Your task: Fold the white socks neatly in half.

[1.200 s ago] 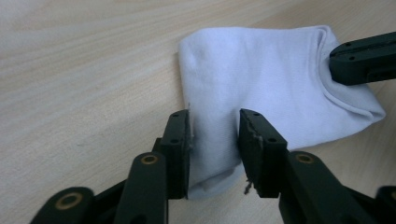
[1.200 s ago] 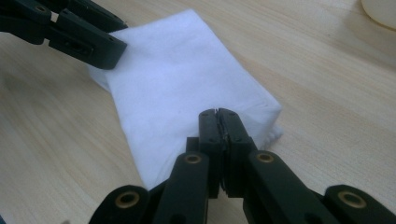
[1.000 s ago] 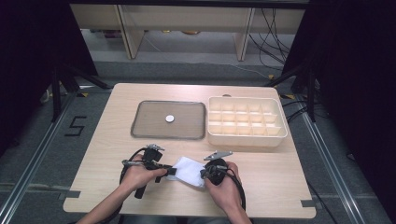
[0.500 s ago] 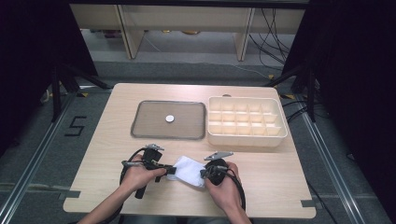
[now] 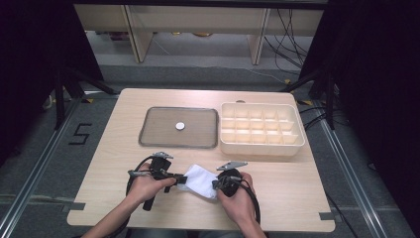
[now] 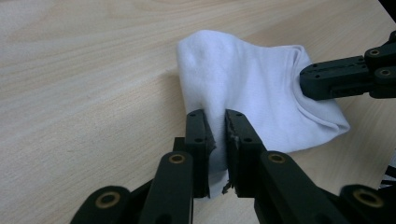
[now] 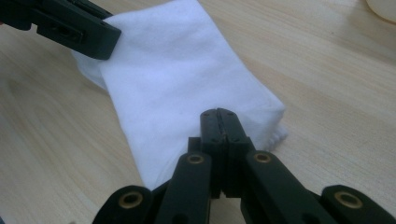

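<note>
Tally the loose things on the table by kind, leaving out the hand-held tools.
White cloth: 1
Flat grey tray: 1
Small white disc on that tray: 1
Cream divided box: 1
Total: 4

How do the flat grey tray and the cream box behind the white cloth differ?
The grey tray is shallow, dark and undivided; the cream box is taller, pale and split into many small compartments. The grey tray holds one small white round piece; the cream box's compartments look bare. The grey tray lies to the left, the cream box to the right. Both are rectangular with rounded corners and rest side by side on the wooden table.
</note>
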`<state>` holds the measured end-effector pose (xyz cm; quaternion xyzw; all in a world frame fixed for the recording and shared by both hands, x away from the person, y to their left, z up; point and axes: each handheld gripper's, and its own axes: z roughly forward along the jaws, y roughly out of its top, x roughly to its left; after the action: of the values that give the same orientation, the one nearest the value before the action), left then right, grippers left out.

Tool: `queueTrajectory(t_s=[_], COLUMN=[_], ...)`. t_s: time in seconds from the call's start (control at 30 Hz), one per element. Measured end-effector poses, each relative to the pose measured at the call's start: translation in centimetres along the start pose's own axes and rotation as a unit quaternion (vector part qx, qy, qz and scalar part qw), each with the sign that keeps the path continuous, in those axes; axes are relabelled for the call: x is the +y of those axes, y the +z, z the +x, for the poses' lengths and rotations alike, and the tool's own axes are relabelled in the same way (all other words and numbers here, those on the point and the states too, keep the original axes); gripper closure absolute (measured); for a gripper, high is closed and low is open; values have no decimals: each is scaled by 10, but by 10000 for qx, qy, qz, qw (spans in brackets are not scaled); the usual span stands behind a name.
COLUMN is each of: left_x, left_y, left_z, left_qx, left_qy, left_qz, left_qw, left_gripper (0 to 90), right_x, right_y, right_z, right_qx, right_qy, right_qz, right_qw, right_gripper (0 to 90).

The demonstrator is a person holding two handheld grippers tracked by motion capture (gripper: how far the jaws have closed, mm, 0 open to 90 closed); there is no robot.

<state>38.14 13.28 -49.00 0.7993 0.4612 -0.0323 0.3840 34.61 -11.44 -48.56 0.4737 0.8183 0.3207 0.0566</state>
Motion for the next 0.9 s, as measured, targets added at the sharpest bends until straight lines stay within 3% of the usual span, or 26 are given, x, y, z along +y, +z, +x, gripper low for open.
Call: queueTrajectory(t_s=[0.57, 0.9], left_x=[4, 6], left_y=[-6, -8], left_z=[-10, -16], left_qx=[-117, -146], left_qy=[214, 301], left_qz=[-172, -242], left_qw=[9996, 9991], left_gripper=[800, 800], right_x=[0, 0], right_y=[2, 2], right_z=[0, 0], right_qx=[-62, 58], right_qy=[-17, 58], right_qz=[-94, -74], right_qw=[9999, 9999], right_gripper=[900, 900])
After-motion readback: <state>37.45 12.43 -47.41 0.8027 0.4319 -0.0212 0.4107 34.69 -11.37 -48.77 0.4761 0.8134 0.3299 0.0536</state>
